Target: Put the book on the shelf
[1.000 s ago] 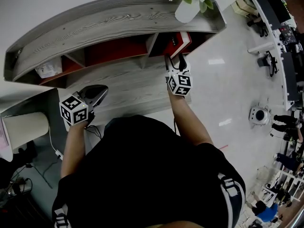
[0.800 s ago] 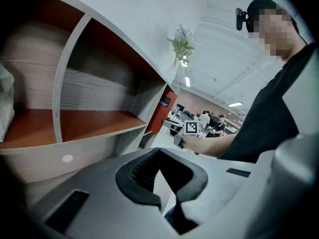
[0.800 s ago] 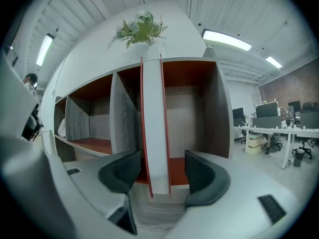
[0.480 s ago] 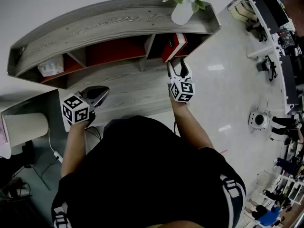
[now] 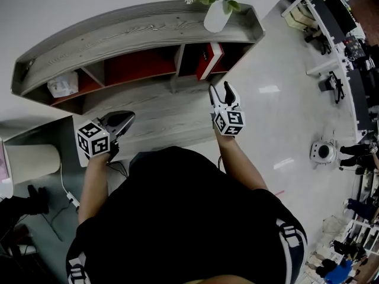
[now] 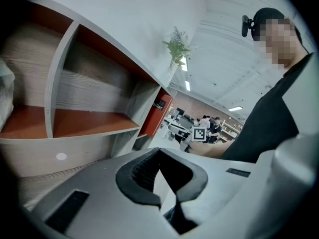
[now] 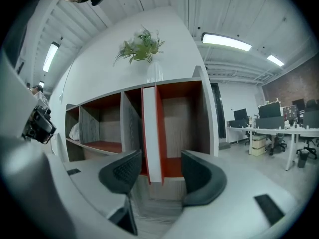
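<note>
The red book [image 5: 208,61] stands upright in the right compartment of the grey curved shelf [image 5: 136,31], leaning against the divider. My right gripper [image 5: 219,89] is open, a short way in front of the book and not touching it. In the right gripper view the book [image 7: 152,133] shows its white page edge between the spread jaws of that gripper [image 7: 160,176], farther off. My left gripper [image 5: 126,119] is shut and empty, low at the left in front of the shelf. In the left gripper view the book [image 6: 158,114] is far to the right of the left gripper [image 6: 162,173].
A white vase with green plants [image 5: 216,13] stands on the shelf top above the book. A white bag [image 5: 62,84] lies in the left compartment. The middle compartments have red boards. A desk [image 5: 29,152] is at the left; office gear [image 5: 323,147] stands on the floor at the right.
My right gripper has drawn back from the shelf toward the person with its jaws open. The book stays standing in the compartment. The left gripper has barely moved.
</note>
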A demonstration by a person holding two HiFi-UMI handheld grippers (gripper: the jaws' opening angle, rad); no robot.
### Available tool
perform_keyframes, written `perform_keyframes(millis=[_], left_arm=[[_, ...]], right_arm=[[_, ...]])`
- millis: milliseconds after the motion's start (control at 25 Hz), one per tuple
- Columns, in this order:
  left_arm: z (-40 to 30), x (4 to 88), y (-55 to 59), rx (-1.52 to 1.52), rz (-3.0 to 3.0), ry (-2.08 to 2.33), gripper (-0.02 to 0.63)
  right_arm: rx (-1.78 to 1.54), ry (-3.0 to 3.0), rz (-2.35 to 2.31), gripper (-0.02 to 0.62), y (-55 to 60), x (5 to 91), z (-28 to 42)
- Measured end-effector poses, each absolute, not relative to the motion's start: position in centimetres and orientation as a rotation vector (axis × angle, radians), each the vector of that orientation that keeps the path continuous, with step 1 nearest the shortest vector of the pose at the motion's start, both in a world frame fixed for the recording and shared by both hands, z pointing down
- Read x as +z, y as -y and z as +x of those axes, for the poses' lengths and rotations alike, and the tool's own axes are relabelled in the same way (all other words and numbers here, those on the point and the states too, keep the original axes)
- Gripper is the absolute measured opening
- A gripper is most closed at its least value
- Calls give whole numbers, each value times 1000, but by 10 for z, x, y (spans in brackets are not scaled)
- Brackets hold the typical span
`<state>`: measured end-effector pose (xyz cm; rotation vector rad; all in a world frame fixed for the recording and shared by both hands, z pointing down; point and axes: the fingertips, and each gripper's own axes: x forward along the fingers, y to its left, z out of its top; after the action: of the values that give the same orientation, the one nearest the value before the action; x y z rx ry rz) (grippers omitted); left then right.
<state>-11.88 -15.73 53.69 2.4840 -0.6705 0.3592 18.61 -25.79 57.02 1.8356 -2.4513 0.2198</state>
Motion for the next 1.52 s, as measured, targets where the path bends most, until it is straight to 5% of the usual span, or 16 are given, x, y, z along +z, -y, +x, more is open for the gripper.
perform_keyframes(millis=[960, 1520], left_arm=[[-116, 508, 151, 227, 2506, 793, 20], [-104, 506, 135, 283, 2554, 828, 20]], right_arm=[[219, 2486, 1834, 63, 222, 550, 221], [251, 2546, 1744, 17, 202, 551, 216]])
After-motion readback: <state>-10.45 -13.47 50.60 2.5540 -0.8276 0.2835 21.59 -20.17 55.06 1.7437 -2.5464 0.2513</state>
